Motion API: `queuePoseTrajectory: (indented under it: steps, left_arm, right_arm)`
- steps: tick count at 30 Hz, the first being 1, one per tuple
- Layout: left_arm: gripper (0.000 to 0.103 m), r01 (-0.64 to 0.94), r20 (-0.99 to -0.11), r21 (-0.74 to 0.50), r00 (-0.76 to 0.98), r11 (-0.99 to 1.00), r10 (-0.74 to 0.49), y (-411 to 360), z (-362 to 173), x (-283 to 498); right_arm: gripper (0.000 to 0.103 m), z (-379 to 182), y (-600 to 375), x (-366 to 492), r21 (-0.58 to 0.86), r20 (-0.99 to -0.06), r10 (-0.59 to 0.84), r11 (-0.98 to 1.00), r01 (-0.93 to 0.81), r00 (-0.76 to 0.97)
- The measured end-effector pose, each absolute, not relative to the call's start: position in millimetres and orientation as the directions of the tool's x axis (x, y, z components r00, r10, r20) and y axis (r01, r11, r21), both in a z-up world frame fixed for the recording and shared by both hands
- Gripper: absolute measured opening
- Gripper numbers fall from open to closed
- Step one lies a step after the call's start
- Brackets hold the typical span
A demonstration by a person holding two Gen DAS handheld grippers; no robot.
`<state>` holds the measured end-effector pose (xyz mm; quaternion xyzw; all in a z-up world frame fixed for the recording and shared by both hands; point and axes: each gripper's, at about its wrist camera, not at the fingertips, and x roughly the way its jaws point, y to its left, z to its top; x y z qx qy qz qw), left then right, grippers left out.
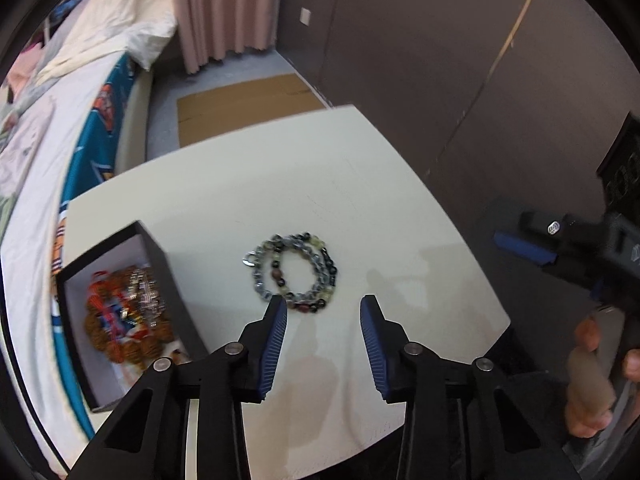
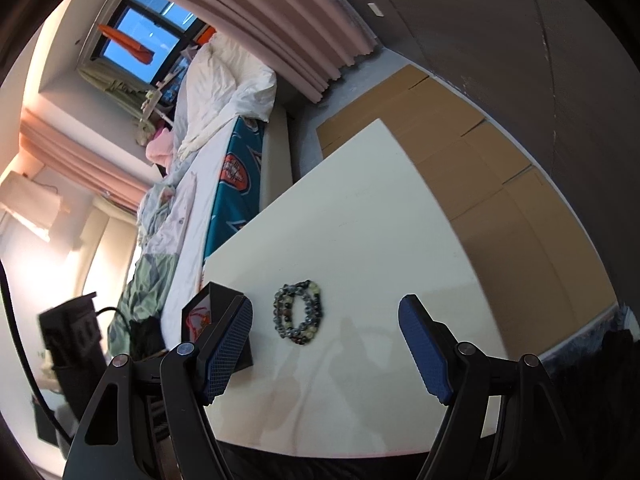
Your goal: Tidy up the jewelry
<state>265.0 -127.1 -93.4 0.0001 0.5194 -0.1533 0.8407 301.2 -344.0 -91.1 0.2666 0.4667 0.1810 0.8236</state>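
Note:
Beaded bracelets (image 1: pixel 294 270) in dark, grey and pale beads lie piled on the white table (image 1: pixel 320 168). My left gripper (image 1: pixel 324 304) is open and empty, hovering just near of the pile. A black box (image 1: pixel 168 280) with a white lining stands at the table's left and holds orange and red jewelry (image 1: pixel 128 316). My right gripper (image 2: pixel 326 308) is open and empty, above the table's near edge, with the bracelets (image 2: pixel 298 312) between its fingers in view. The box (image 2: pixel 216 300) shows behind its left finger. The right gripper also shows in the left wrist view (image 1: pixel 536 240), off the table's right side.
A bed (image 1: pixel 48 152) with white and teal bedding runs along the table's left side. Flattened cardboard (image 2: pixel 500 184) lies on the floor beyond and right of the table. A dark wall (image 1: pixel 460 60) stands behind. A pink curtain (image 1: pixel 224 8) hangs at the back.

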Motion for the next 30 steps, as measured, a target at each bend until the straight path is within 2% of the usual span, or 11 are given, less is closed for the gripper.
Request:
queuePoseTrajectory:
  steps: [14,18,23,26,27,28,30]
  left_arm:
    - [0.033,0.282,-0.919,-0.072,0.353,0.957,-0.174,-151.5,-140.4,297.7]
    - [0.029,0.279,-0.924,-0.056,0.348,0.959,-0.156,-152.5,-148.3,305.5]
    - [0.026,0.282,-0.932,-0.095,0.312,0.955,-0.185,-150.1,-157.1,307.7]
    - [0.024,0.301,-0.929,-0.076,0.326,0.951,-0.177,-151.3,-157.6,304.7]
    - [0.019,0.299,-0.929,-0.079,0.323,0.951,-0.179,-150.4,-157.5,304.9]
    - [0.01,0.297,-0.929,-0.094,0.316,0.95,-0.191,-149.2,-157.6,305.7]
    - [0.01,0.283,-0.931,-0.126,0.298,0.951,-0.212,-146.1,-156.8,306.5]
  right_arm:
    - [0.076,-102.1,-360.6,307.4,0.621,-0.68,0.556,0.783,-0.028,0.478]
    - [0.076,-105.1,-360.0,309.1,0.624,-0.683,0.56,0.781,-0.024,0.47]
    - [0.076,-106.8,-359.0,310.5,0.62,-0.689,0.56,0.784,-0.026,0.459]
    - [0.076,-107.3,-356.0,311.4,0.616,-0.693,0.561,0.787,-0.032,0.453]
    - [0.076,-107.3,-354.9,311.9,0.615,-0.694,0.561,0.788,-0.034,0.451]
    - [0.076,-107.6,-354.3,311.8,0.614,-0.695,0.562,0.788,-0.036,0.449]
    - [0.076,-106.9,-352.4,311.9,0.613,-0.695,0.564,0.789,-0.043,0.447]
